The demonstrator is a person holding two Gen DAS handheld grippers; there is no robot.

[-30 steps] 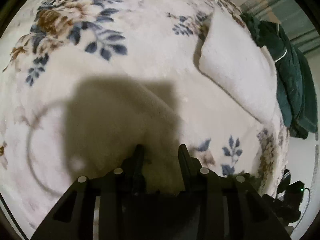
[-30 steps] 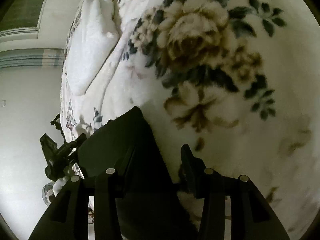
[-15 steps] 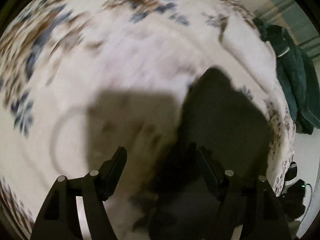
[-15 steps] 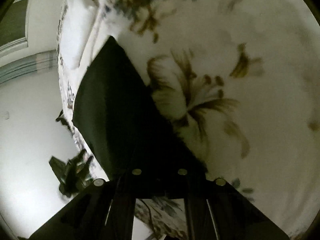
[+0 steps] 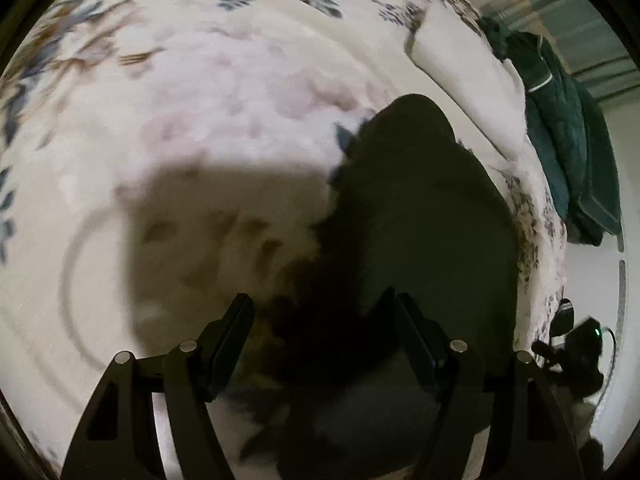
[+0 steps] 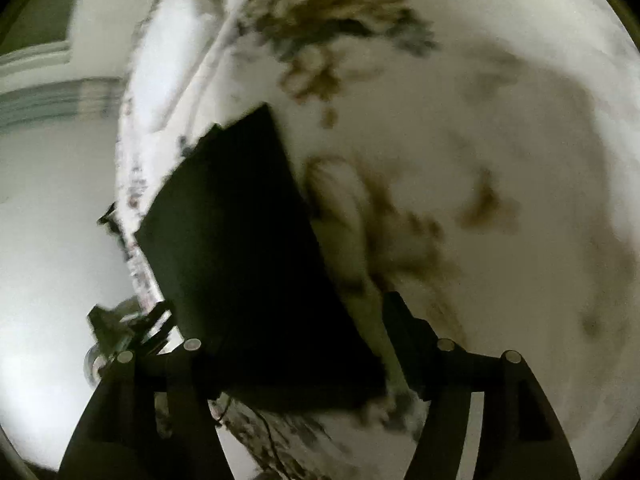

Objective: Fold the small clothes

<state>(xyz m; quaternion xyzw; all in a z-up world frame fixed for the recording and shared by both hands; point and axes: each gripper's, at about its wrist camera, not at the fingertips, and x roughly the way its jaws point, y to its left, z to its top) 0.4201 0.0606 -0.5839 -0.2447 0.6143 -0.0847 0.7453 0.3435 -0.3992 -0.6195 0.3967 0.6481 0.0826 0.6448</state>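
Observation:
A small black garment [image 5: 424, 216] lies flat on the floral blanket [image 5: 224, 92] near the bed's edge. My left gripper [image 5: 320, 312] is open just above it, the right finger over the cloth and the left finger over bare blanket. In the right wrist view the same black garment [image 6: 240, 248] lies folded with straight edges. My right gripper [image 6: 288, 328] is open, the jaws wide, with the garment's near edge between and under the fingers. Both views are blurred by motion.
A white pillow [image 5: 472, 80] lies at the far end of the bed, also in the right wrist view [image 6: 168, 52]. Dark green clothes [image 5: 568, 128] are heaped beyond it. A black device on a stand [image 5: 576, 356] sits off the bed's edge above the pale floor [image 6: 48, 240].
Both grippers opened: the right was shut on the black garment half a second ago and has let it go. The garment now lies flat on the blanket; both grippers have shifted over it.

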